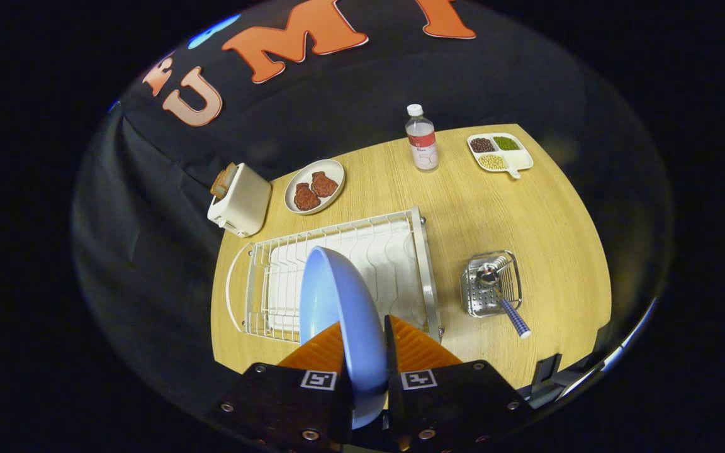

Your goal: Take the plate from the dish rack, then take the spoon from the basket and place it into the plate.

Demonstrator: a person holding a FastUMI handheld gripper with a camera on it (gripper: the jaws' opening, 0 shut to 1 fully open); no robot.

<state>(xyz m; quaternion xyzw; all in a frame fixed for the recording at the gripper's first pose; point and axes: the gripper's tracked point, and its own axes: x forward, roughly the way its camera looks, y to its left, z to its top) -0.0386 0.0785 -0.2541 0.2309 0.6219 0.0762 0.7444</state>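
Note:
A light blue plate (340, 308) stands on edge between my fingers, lifted above the white wire dish rack (337, 277). My gripper (365, 346) is shut on the plate's rim, one finger on each face. To the right of the rack, a small metal basket (491, 286) sits on the wooden table (526, 214). A spoon (502, 296) with a metal bowl and a blue-and-white checked handle leans in that basket, its handle sticking out over the front side.
Behind the rack stand a white toaster (240, 200) with a slice of bread and a white plate (314, 186) with two brown patties. Farther back are a clear bottle (422, 138) and a divided tray of beans (500, 153).

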